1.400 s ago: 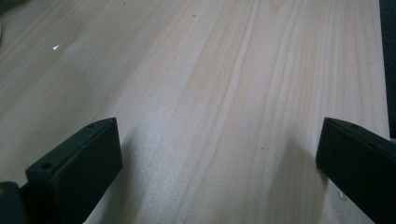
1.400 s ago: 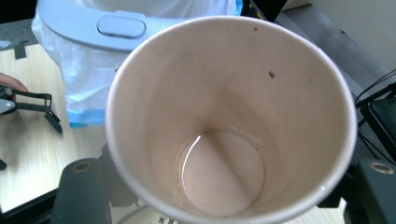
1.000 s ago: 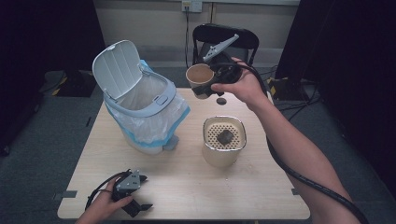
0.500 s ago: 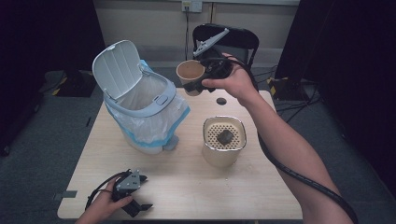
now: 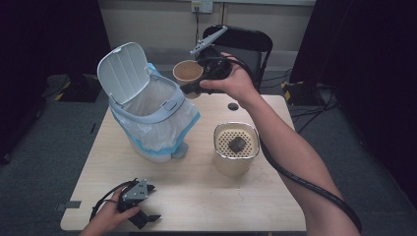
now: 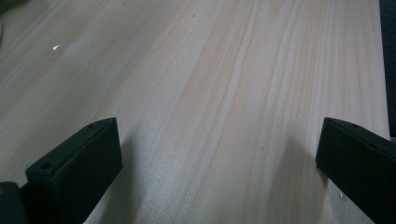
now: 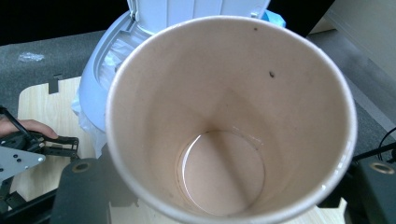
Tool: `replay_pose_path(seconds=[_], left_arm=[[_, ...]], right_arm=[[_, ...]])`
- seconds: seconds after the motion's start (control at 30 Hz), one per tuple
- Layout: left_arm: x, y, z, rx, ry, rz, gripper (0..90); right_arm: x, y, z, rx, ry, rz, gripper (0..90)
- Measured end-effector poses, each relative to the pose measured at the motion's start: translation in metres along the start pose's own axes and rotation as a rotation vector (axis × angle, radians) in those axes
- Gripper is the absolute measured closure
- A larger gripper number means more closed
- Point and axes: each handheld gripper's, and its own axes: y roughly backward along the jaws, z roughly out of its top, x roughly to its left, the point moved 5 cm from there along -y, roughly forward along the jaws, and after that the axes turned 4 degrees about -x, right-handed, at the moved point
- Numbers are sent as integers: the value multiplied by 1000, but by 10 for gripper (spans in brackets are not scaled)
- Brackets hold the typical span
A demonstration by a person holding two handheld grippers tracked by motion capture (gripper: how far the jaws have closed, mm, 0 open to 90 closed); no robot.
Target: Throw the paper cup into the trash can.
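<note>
Black jaws of the right gripper are clamped on a paper cup, one jaw on each side of its wall, as the right gripper view shows with the cup tipped so its mouth faces the camera; a little pale liquid or residue shines at the bottom. In the high view the cup hangs in the air above the far edge of the desk, just beside the open rim of a white bin whose lid stands up and whose clear liner hangs over its sides. Nearer on the desk, to the right of the bin, stands a beige container with a perforated insert and a dark lump lying in it. A small dark disc lies behind it. The left gripper rests low on the near left corner of the desk, its jaws spread wide with only bare wood between them. A black chair stands beyond the desk.
</note>
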Motion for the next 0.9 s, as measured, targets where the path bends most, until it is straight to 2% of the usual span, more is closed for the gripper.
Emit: replay_pose_path(seconds=[0.43, 0.6, 0.7, 0.9], left_arm=[[0, 0, 0, 0, -2, -2, 0], [0, 0, 0, 2, -1, -3, 0], [0, 0, 0, 1, 0, -3, 0], [0, 0, 0, 1, -1, -3, 0]], right_arm=[[10, -25, 16, 1, 25, 34, 287], [12, -38, 20, 16, 25, 40, 286], [12, -45, 26, -4, 20, 51, 286], [14, -61, 33, -2, 16, 63, 286]])
